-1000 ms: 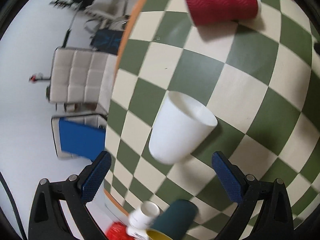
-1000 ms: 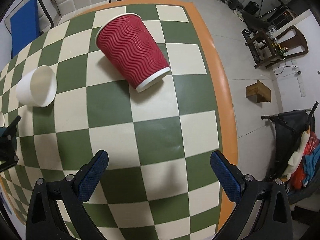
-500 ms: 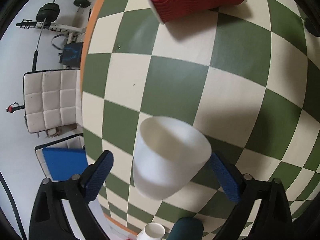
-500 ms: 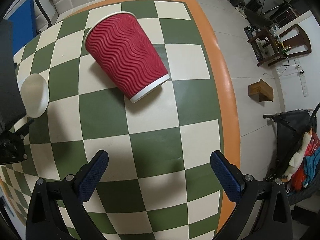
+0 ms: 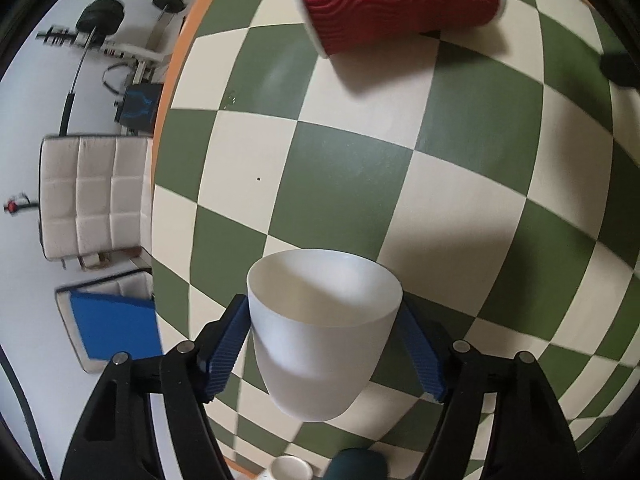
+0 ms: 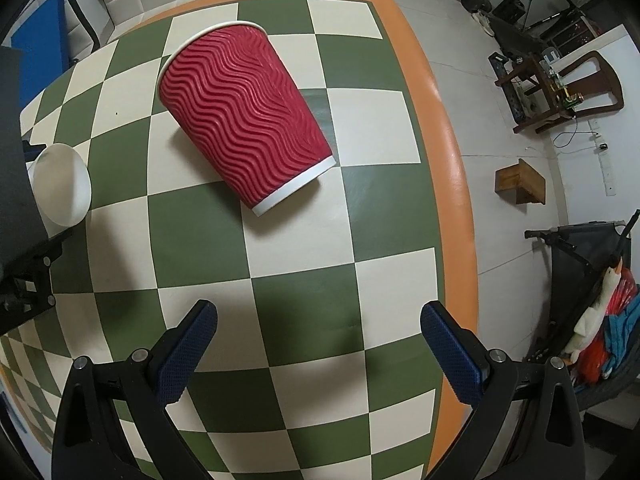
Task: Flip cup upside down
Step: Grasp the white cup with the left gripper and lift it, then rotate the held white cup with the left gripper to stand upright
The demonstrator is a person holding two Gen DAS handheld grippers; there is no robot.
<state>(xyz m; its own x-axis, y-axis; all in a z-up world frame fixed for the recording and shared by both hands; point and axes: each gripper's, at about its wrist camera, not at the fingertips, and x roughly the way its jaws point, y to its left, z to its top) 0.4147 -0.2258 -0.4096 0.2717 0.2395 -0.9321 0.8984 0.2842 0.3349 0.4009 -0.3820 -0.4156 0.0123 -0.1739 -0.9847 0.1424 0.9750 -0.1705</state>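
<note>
The left gripper (image 5: 324, 320) is pointed steeply downward; its jaws have just been closing, and the blue ribbed pads (image 5: 224, 350) are now pressed against the two sides of the white cup (image 5: 320, 336), which is held between them with its mouth facing away from the camera; the black finger arms are seen converging below the pads. The right gripper (image 6: 318, 354) is directed straight down; its jaws are spread wide and nothing is held between them.

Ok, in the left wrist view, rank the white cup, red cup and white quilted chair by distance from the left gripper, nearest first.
1. White cup: clamped in the left gripper.
2. Red cup: on its side, across the checkered table.
3. White quilted chair: off the table, on the floor.
</note>
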